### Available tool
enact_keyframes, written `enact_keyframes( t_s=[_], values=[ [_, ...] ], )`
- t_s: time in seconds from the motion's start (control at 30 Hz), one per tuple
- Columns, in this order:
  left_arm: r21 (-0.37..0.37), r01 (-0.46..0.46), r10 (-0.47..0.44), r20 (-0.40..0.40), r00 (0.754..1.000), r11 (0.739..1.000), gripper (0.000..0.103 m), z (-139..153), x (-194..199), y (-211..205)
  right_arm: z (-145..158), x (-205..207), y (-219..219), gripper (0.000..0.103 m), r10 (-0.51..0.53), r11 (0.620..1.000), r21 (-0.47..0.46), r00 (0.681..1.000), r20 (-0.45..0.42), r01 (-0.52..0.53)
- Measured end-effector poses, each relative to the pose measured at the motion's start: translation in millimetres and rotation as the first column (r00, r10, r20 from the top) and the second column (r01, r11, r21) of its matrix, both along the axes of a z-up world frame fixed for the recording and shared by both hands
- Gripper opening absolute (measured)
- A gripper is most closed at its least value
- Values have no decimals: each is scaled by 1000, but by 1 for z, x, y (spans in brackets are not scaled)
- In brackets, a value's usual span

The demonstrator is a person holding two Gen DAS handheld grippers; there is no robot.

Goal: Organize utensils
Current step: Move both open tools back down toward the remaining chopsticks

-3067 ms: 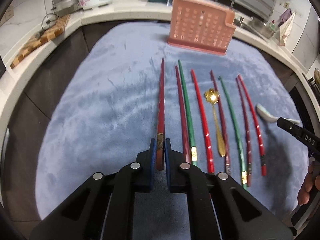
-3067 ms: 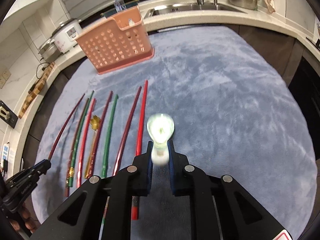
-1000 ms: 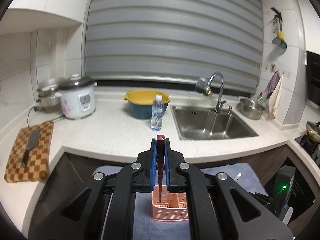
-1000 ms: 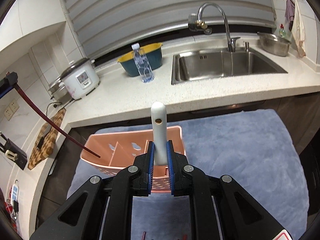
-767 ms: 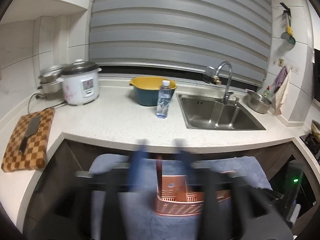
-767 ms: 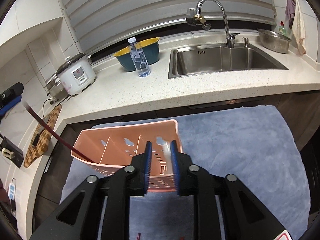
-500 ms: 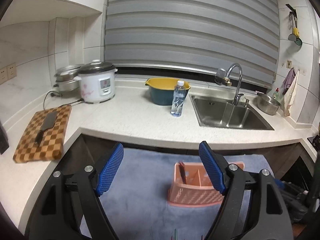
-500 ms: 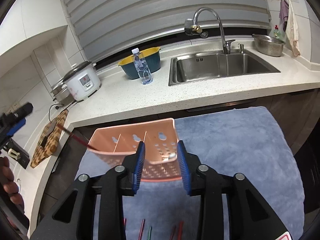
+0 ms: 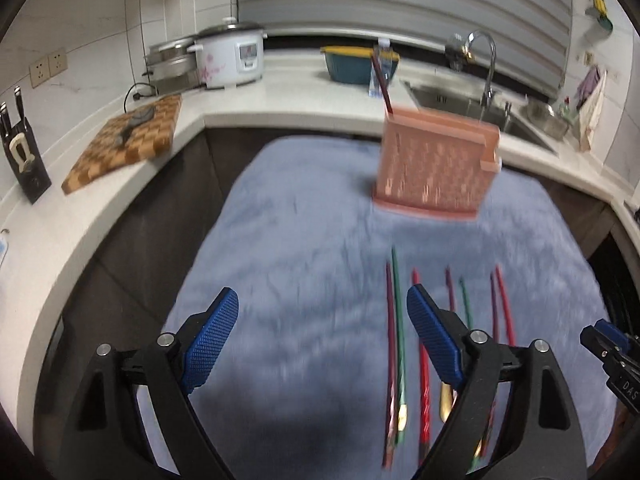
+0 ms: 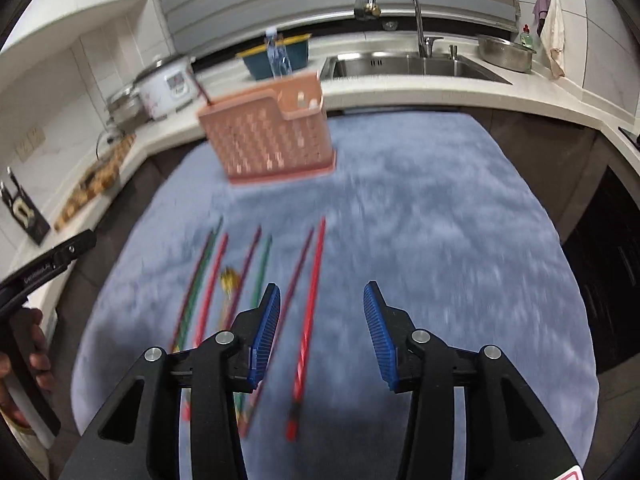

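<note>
Chopsticks [image 9: 400,344] on the blue mat [image 9: 304,240], below both grippers' wide-apart, empty fingers [image 9: 212,340], pink holder [image 9: 436,168] beyond.

We see a pink perforated plastic utensil basket [image 9: 434,170] standing upright at the far side of the blue-grey fleece mat [image 9: 304,240], with one dark red chopstick [image 9: 382,82] leaning out of its left compartment. Nearer, a row of red, maroon and green chopsticks [image 10: 308,304] lies roughly parallel on the mat, a small gold metal spoon [image 10: 229,280] among them.
</note>
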State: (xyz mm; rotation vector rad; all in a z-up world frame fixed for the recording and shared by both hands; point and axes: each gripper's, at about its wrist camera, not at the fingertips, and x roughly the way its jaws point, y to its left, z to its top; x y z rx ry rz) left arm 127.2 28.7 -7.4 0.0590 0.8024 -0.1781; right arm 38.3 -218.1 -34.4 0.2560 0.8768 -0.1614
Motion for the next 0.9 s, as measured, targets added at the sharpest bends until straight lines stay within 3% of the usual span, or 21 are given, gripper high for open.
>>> enact_keyframes(
  t_s=[0.17, 0.37, 0.6, 0.9],
  values=[
    [20, 45, -44, -62, 997, 999, 82, -32, -39, -3, -34, -31, 23, 43, 38, 999, 2, 997, -68, -38],
    [20, 83, -80, -107, 991, 996, 82, -61, -72, -7, -58, -39, 32, 43, 46, 999, 13, 995, -93, -45],
    [43, 83, -76, -150, 986, 996, 82, -85, -82, -9, -68, -37, 36, 43, 47, 999, 9, 993, -107, -46],
    [59, 93, -81, -180, 980, 994, 73, -100, -79, -13, -75, -36, 41, 43, 55, 998, -2, 992, -116, -56]
  ],
)
